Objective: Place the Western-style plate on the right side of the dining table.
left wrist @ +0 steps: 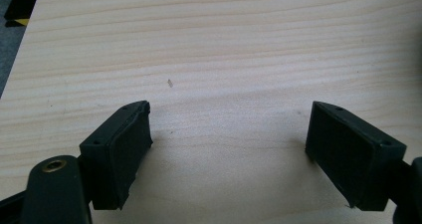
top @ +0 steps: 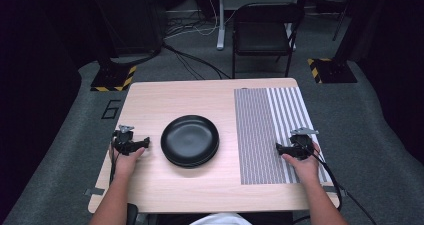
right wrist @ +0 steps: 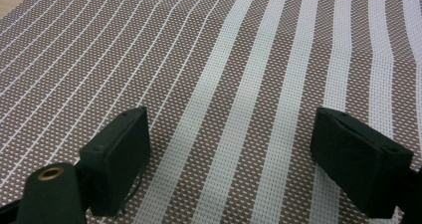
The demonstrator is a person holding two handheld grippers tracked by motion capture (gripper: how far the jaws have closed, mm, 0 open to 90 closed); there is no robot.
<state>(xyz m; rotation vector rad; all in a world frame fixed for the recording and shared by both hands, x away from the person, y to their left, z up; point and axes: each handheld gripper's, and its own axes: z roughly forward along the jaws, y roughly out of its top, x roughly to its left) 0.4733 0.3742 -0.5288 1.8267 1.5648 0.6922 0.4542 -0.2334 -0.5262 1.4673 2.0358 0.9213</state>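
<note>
Plate [top: 190, 140] — between both | left hand-held gripper [top: 145, 144] just beside, wide | right hand-held gripper [top: 278, 147] apart, wide

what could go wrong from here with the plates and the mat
1. The black plates look stacked, perhaps two; the open left gripper might lift just the top one or make it slide.
2. The right gripper rests open on the striped placemat; dragging it could shift or wrinkle the mat.
3. Glossy rims may slip from the pads.

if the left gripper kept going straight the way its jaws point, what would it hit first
Probably the black plate: from above, the left gripper points sideways at it, jaws open, with bare table between. Height is hard to judge.
</note>
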